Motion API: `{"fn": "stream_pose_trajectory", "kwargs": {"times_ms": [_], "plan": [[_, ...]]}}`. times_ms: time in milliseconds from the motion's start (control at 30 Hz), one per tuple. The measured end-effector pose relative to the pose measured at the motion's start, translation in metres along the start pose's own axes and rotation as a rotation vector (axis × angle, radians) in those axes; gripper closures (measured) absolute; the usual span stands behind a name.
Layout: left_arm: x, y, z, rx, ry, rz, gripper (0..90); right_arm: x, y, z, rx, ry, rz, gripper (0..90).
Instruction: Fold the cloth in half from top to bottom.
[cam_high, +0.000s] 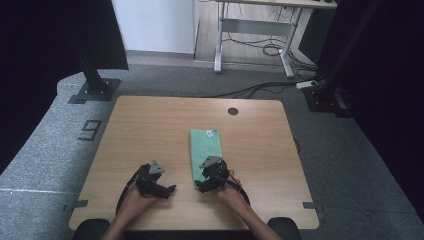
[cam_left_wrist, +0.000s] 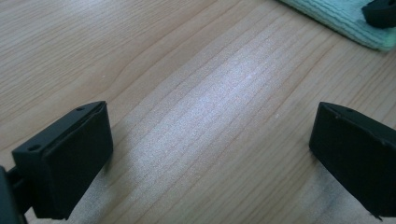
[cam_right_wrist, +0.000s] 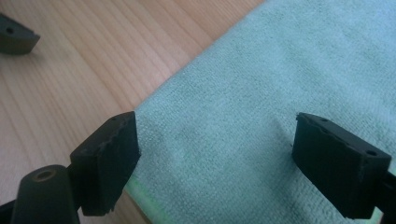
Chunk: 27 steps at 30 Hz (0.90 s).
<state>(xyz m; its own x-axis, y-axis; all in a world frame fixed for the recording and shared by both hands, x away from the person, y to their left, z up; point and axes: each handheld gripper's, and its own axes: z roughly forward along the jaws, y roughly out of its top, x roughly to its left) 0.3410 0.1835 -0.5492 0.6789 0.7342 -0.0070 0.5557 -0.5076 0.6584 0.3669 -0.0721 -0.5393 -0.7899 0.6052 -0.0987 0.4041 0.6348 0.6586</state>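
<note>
Right claw (cam_right_wrist: 215, 154) spread wide over near end of green towel (cam_high: 205, 150) — gripping nothing. Left claw (cam_left_wrist: 210, 154) equally wide above bare desk (cam_high: 150, 130), just beside towel. White label on towel's far end — unreadable.

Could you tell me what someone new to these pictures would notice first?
Most likely the green cloth, folded into a long strip on the middle of the wooden table. Next, the right gripper, open over the cloth's near end, its jaws wide apart above the towelling. The left gripper is open too, over bare wood to the cloth's left.
</note>
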Motion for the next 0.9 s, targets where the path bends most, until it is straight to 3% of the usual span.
{"fn": "stream_pose_trajectory", "kwargs": {"times_ms": [400,567,667,800,900], "plan": [[0.001,0.012,0.005,0.017,0.001,-0.011,2.8,0.011,-0.007,-0.007,-0.001,0.046,0.009,22.3],[0.004,0.028,0.005,-0.026,0.023,-0.009,2.9,0.020,-0.010,-0.010,0.000,0.069,0.016,22.2],[0.010,0.040,0.005,-0.054,0.016,-0.034,4.0,0.026,-0.010,-0.011,-0.001,0.085,0.021,21.7],[0.018,0.055,0.016,-0.055,0.029,-0.045,4.3,0.033,-0.009,-0.011,-0.006,0.097,0.018,21.4],[0.022,0.064,0.022,-0.060,0.040,-0.051,4.5,0.029,-0.006,-0.014,-0.029,0.127,0.031,20.2]]}}
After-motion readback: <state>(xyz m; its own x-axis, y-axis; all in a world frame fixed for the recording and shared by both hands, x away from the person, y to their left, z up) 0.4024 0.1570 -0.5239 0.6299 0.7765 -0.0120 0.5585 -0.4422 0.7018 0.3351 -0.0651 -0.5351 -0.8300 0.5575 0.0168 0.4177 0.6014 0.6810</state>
